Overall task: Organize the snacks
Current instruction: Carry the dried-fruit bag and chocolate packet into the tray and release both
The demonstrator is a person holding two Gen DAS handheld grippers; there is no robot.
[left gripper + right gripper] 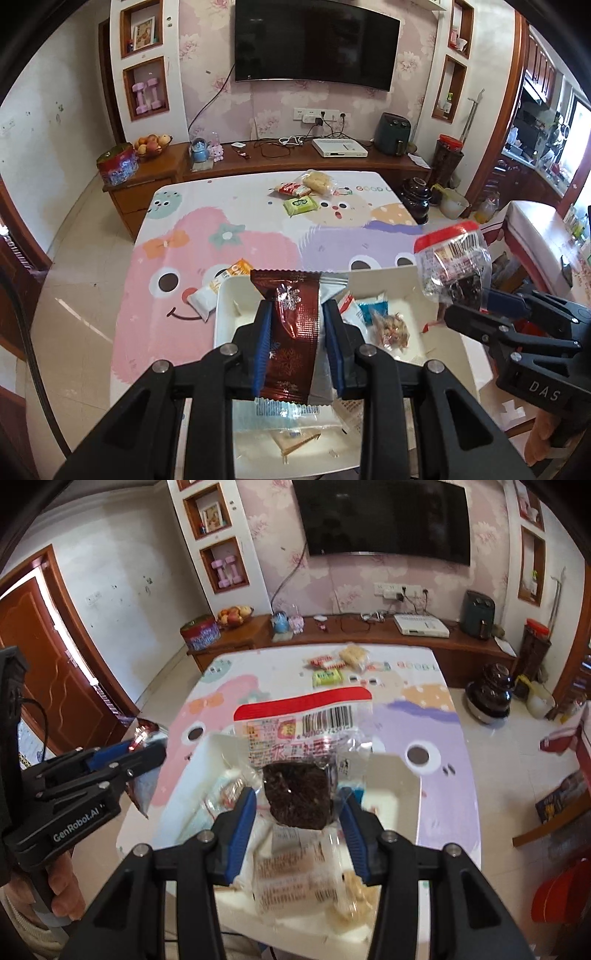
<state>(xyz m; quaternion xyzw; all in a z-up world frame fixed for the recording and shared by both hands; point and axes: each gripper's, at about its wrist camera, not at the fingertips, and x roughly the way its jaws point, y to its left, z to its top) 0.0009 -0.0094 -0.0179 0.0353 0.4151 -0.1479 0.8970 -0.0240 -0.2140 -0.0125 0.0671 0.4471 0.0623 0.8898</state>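
My left gripper (297, 325) is shut on a dark red snack packet (295, 325) with snowflake print, held above the white tray (225, 310). My right gripper (298, 805) holds a clear packet with a red top and a dark snack inside (299, 794); its jaws stand fairly wide around it, above the same tray (406, 775). The right gripper also shows in the left wrist view (476, 314) with its packet (454, 266). The left gripper shows at the left of the right wrist view (144, 757). Several snacks lie in the tray, among them a nut packet (391, 328).
The table has a cartoon-print cloth (229, 236). An orange and white packet (218, 291) lies left of the tray. A green packet (301, 205), a red-white packet (293, 189) and a pale snack bag (317, 181) lie at the far end. A dark jar (415, 197) stands right of the table.
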